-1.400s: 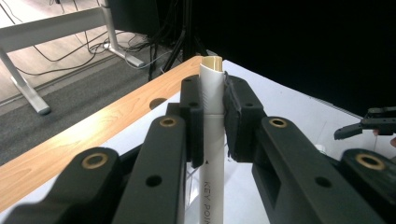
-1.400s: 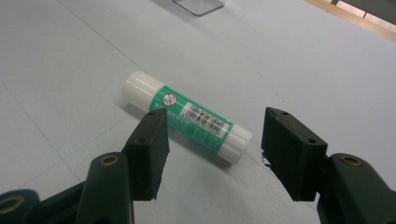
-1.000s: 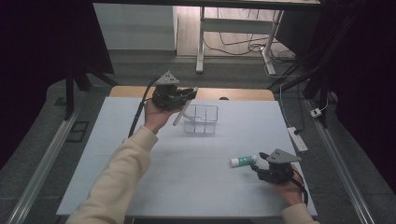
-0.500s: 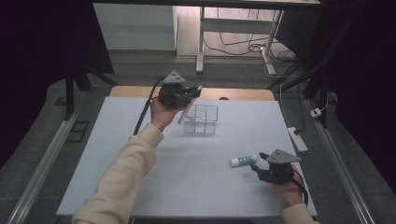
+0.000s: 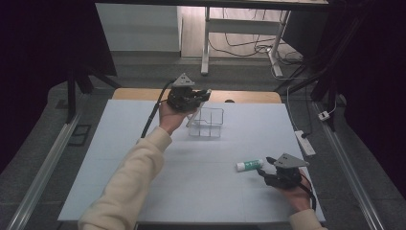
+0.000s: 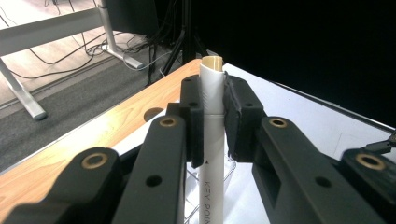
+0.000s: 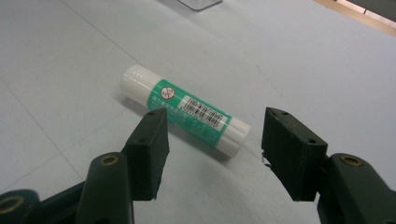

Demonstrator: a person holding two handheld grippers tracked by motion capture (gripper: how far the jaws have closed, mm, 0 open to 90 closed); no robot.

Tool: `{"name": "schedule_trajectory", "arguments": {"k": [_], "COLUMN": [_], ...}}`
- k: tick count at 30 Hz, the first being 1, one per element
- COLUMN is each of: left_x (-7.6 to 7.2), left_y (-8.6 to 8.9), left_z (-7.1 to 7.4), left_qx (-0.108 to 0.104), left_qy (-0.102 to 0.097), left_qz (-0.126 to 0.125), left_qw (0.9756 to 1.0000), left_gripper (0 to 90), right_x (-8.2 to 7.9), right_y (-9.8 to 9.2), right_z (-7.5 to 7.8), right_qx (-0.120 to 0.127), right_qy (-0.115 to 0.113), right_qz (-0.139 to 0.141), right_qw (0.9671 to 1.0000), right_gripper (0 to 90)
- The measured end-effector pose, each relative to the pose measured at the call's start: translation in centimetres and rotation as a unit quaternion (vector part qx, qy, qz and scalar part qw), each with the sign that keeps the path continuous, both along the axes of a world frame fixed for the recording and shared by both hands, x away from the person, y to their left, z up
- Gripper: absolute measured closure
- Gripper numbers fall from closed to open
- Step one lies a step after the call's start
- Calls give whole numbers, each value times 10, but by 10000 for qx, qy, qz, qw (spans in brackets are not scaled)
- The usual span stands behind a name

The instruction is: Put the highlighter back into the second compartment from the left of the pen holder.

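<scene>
A white pen (image 6: 211,140) is clamped between the pads of the left gripper (image 5: 197,96), held raised over the far edge of the table, just beside and above a clear plastic organiser box (image 5: 207,122). The right gripper (image 7: 212,154) is held low over the white table cover (image 5: 143,191) with its jaws apart. A green-and-white glue stick (image 7: 187,112) is seen lying flat just beyond its tips, untouched.

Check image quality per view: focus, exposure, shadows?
High view: dark surround, evenly lit white table, soft shadows. Left gripper view: white pen and jaws sharp, black upper right. Right gripper view: glue stick sharp with a soft shadow, far table edge slightly soft.
</scene>
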State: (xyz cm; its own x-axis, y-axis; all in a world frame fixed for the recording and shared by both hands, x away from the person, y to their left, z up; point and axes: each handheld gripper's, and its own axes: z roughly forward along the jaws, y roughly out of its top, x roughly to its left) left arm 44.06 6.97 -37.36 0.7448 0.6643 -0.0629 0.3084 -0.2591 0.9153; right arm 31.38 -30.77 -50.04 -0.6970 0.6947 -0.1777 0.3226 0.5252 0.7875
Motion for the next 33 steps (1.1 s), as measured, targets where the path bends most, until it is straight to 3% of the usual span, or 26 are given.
{"name": "schedule_trajectory", "arguments": {"k": [22, 33], "left_x": [20, 33], "left_y": [-30, -34], "left_z": [-11, -16], "left_qx": [-60, -72], "left_qy": [-49, -65], "left_qz": [-58, 28], "left_qw": [10000, 9999], "left_gripper": [787, 787], "right_x": [-1, -1], "right_y": [-3, -6], "right_z": [0, 0], "right_qx": [4, 1], "right_qy": [11, 16], "right_qz": [-26, -93], "right_qw": [10000, 10000], "right_gripper": [405, 406]}}
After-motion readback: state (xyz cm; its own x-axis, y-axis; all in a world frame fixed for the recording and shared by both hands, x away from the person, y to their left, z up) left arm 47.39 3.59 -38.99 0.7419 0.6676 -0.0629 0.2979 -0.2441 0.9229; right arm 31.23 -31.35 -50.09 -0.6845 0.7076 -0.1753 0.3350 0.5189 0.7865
